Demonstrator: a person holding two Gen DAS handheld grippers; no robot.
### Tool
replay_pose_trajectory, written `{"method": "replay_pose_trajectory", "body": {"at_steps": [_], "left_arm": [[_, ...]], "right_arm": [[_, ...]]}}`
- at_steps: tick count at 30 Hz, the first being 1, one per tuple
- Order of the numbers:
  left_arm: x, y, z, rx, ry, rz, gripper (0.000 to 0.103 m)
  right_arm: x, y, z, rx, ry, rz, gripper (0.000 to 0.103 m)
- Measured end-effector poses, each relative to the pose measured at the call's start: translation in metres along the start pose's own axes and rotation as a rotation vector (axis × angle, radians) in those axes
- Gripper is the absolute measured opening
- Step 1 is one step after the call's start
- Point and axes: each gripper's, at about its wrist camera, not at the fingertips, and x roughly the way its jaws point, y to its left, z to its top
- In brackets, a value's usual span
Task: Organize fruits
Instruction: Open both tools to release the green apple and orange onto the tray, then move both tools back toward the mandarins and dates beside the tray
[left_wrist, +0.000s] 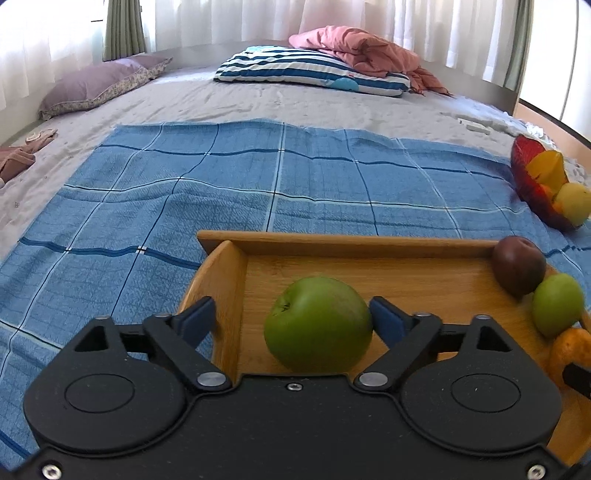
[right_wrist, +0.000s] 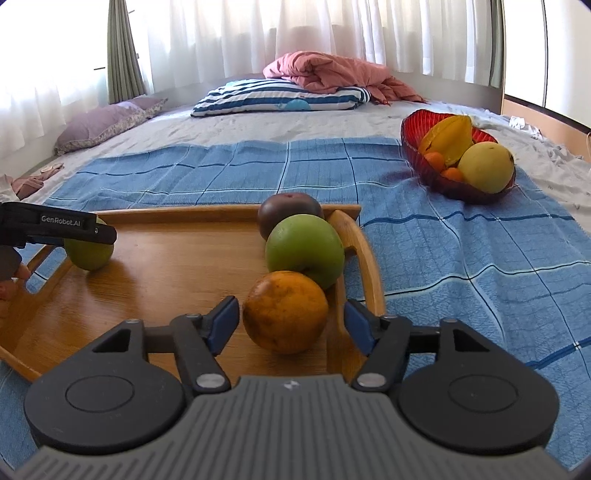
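Your left gripper (left_wrist: 291, 321) stands open around a green apple (left_wrist: 317, 325) at the tray's (left_wrist: 347, 242) left end; your right gripper (right_wrist: 291, 325) stands open around the orange (right_wrist: 285, 312). Neither is closed yet. Four fruits lie on the tray, four sit in the red bowl (right_wrist: 413, 127) at 1 o'clock, so roughly half remains. The tray's right wall (right_wrist: 364, 258) stands between the right gripper's fingers.

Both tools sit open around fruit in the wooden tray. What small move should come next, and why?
Probably close the right tool on the orange: its fingers straddle the fruit without touching it, and the red bowl lies to its right. The left tool likewise brackets a green apple.
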Motion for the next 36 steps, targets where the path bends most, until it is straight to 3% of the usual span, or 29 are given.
{"method": "replay_pose_trajectory", "body": {"at_steps": [10,20,36], "left_arm": [[-0.038,0.003,-0.022,0.039,-0.046,-0.016,0.100],[-0.073,0.000,-0.047,0.081,-0.089,-0.030,0.102],[-0.141,-0.013,-0.102,0.112,-0.169,-0.125,0.103]], "right_arm": [[-0.022,0.001,-0.010,-0.012,-0.042,-0.005,0.089],[-0.045,0.009,-0.024,-0.046,-0.079,-0.002,0.090],[-0.081,0.021,-0.053,-0.096,-0.145,-0.005,0.092]]}}
